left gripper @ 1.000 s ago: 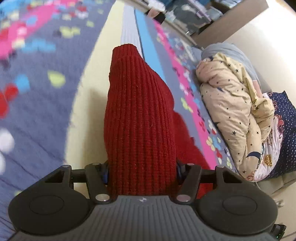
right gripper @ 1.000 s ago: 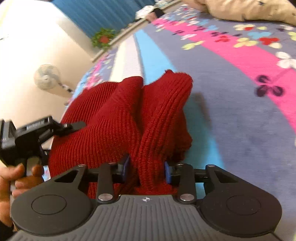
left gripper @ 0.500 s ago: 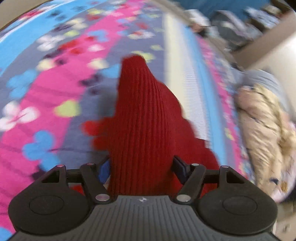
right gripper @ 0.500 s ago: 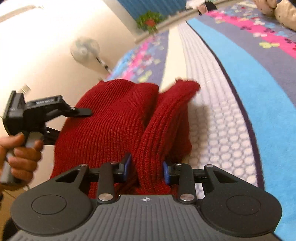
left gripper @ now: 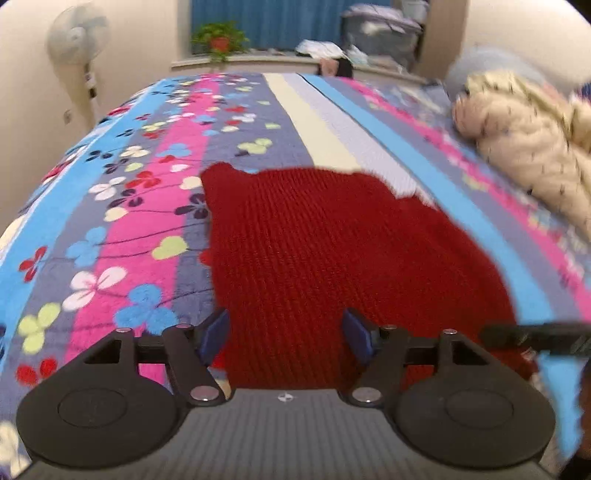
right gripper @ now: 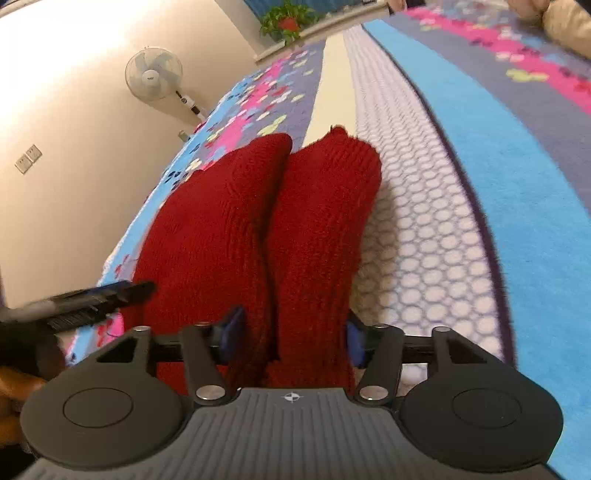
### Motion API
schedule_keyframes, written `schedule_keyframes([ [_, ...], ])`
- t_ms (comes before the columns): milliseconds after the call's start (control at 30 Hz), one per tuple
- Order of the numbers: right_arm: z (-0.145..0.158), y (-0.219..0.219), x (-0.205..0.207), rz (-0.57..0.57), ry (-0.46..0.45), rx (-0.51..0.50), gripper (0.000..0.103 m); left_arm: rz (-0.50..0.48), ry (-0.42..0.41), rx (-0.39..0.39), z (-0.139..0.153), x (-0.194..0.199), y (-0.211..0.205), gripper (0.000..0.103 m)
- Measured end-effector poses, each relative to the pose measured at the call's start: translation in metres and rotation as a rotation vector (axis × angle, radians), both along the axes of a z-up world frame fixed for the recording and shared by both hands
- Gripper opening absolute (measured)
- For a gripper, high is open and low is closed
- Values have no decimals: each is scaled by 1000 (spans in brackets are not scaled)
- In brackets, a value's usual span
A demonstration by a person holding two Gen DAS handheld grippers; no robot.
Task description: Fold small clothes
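A dark red knitted garment (left gripper: 325, 243) lies spread on the colourful flowered bedspread (left gripper: 122, 206). In the left wrist view its near edge runs between the blue pads of my left gripper (left gripper: 286, 334), whose jaws stand wide apart around the cloth. In the right wrist view the same red knit (right gripper: 266, 229) bunches in two ridges between the pads of my right gripper (right gripper: 291, 341), jaws also spread. The left gripper's finger (right gripper: 96, 299) shows at the left edge there; the right gripper's finger (left gripper: 535, 338) shows at the right in the left view.
A cream star-patterned duvet (left gripper: 528, 140) is heaped at the right side of the bed. A standing fan (left gripper: 79, 40) stands by the wall at left, a potted plant (left gripper: 219, 37) on the sill beyond, and stored boxes (left gripper: 380, 33) behind the bed.
The red garment hung bunched from both grippers; now it lies spread flatter on the bed. Both grippers' jaws have widened. The left gripper has swung to face along the bed.
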State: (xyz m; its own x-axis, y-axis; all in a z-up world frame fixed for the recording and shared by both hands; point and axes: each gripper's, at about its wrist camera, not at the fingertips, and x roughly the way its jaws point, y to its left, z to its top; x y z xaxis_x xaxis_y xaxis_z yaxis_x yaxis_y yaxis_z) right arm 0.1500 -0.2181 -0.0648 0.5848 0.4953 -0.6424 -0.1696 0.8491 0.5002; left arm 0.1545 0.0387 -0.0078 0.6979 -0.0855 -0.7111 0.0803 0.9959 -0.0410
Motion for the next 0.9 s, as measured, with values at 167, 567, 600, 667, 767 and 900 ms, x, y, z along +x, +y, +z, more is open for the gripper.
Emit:
schedule_keyframes([
  [167, 9, -3, -24, 5, -48, -136, 64, -84, -130, 65, 27, -69, -17, 86],
  [567, 55, -33, -92, -234, -149, -298, 74, -40, -300, 102, 45, -186, -43, 102],
  [600, 63, -30, -105, -229, -193, -311, 80, -33, -306, 83, 48, -190, -43, 102],
  [667, 76, -22, -128, -208, -270, -343, 87, -19, -295, 37, 53, -193, -41, 102],
  [767, 86, -11, -159, -164, -357, -394, 91, 85, -226, -20, 42, -199, -35, 102],
  [900, 85, 0, -170, -143, -358, -416, 92, 157, -89, -13, 20, -190, -36, 102],
])
